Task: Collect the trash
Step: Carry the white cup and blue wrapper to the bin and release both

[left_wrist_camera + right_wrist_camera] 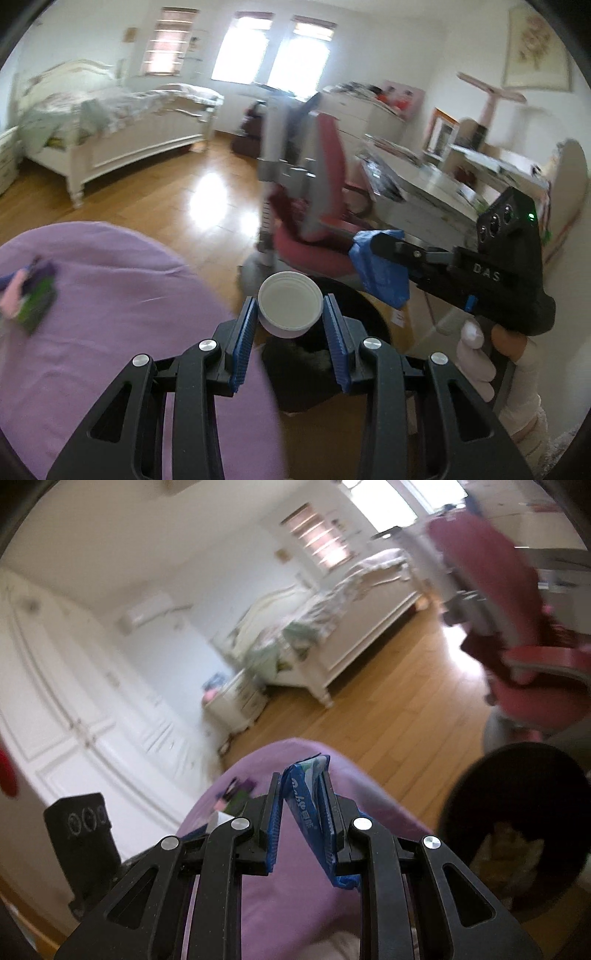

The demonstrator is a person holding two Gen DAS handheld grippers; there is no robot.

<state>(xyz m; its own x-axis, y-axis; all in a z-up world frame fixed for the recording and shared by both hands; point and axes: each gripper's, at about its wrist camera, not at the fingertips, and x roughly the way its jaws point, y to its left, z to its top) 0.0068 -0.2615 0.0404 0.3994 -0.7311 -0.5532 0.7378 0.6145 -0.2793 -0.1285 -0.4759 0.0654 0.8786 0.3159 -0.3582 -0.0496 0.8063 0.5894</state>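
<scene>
My left gripper (pixel 290 308) is shut on a white plastic cap (pixel 289 305), its hollow side facing the camera. Just below and behind the cap sits a round black bin (pixel 364 314). My right gripper (pixel 302 794) is shut on a crumpled blue wrapper (pixel 308 805) with white print. In the left wrist view that right gripper (pixel 364 254) comes in from the right, the blue wrapper (pixel 380 269) hanging from its tips above the bin. The right wrist view has the black bin (pixel 517 797) low at the right, with pale rubbish inside.
A purple-covered surface (pixel 110 314) lies at the left with a small dark packet (pixel 35 299) on it. A pink swivel chair (pixel 314 221), a cluttered desk (pixel 424 184) and a white bed (pixel 122 129) stand on the wooden floor (pixel 177 192). A gloved hand (pixel 476 354) holds the right gripper.
</scene>
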